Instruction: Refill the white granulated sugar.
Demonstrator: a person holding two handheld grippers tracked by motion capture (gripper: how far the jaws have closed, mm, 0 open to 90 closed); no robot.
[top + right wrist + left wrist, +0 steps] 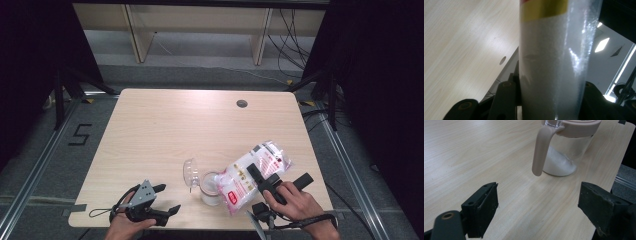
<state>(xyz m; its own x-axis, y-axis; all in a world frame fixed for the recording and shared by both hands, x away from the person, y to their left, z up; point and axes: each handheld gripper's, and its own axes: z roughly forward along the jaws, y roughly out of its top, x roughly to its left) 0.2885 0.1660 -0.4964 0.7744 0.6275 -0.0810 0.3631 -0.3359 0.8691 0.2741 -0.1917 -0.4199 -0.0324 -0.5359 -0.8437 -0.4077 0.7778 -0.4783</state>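
A: Where's your right gripper [264, 181]?

B: Near the front-right corner of the tabletop [165, 125]. Your jaws are clamped across the bag [255, 172], partly closed with the plastic squeezed between the pads. The right gripper view confirms it: the clear film with white granules runs straight up between the two black jaws.

A: Bag attitude?

B: Tilted. Its upper end points toward the right edge of the tabletop, its lower end slopes down over the jar [211, 188]. The bag has red and white print, plus a yellow band that the right gripper view catches near the top.

A: Is the bag's mouth touching the jar?

B: It overlaps the rim in the high view. Probably touching, but you can't confirm contact at that resolution.

A: And the jar?

B: Close to the front edge, a little right of centre. Clear body, pinkish collar and handle [541, 150], with a sloped heap of white granules at the bottom, seen in the left gripper view. Its clear lid [190, 172] is flipped open, toward the tabletop's middle.

A: Left gripper [162, 200]?

B: Your left hand [122, 227] has it at the front edge, left of the jar and apart from it. Jaws spread wide, nothing between them but bare wood. They point toward the jar's handle side.

A: Anything else up there?

B: A round cable hole [242, 103] near the far edge, right of centre.
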